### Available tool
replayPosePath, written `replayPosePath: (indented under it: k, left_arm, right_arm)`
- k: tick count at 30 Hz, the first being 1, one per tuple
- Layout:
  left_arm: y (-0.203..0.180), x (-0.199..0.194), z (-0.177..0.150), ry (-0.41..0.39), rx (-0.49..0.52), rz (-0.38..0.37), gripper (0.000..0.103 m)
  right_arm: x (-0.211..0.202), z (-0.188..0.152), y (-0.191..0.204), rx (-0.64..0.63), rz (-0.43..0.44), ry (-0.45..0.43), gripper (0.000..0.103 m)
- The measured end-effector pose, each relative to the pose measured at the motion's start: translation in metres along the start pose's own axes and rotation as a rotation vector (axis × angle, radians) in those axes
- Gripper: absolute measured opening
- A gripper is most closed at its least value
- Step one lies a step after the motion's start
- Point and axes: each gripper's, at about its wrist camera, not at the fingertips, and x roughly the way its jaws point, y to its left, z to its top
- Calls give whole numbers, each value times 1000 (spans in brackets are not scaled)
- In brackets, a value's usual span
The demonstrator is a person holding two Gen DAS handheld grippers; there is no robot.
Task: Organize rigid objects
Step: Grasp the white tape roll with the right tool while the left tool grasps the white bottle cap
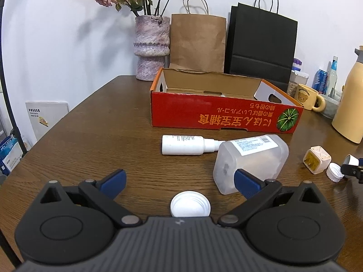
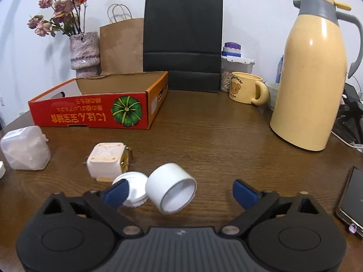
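A red cardboard box stands open on the brown table; it also shows in the right wrist view. In front of it lie a white spray bottle and a frosted plastic bottle. My left gripper is open, with a white lid between its fingers near the base. A cream plug adapter and a ridged white cap lie before my right gripper, which is open. A white tape roll sits tilted between its fingers, touching neither.
A vase of dried roses, a brown paper bag and a black bag stand behind the box. A bear mug, a cream thermos jug and a phone are at the right.
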Motion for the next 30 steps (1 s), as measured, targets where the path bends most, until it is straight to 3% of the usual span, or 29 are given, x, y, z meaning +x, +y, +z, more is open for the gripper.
replayPosePath:
  k: [2,4,5,19,30]
  left_arm:
    - [0,1,-1,0,0,-3,103]
    - [1,2,-2,-1,-4,-8,103]
    - [1,3,-2,0,-6,-10,103]
    - [-8,15,-11,59,42,8,103]
    - [-13,29,-18,138,75,61,103]
  right_arm:
    - [7,1,0,8,25,14,84]
    - [13,2,-1,18,48,40,52]
    - [13,2,-2,26,63,38,46]
    - [-9,-1,7,12,22,-80,46]
    - [-15,-3,13,21,5,-101,46]
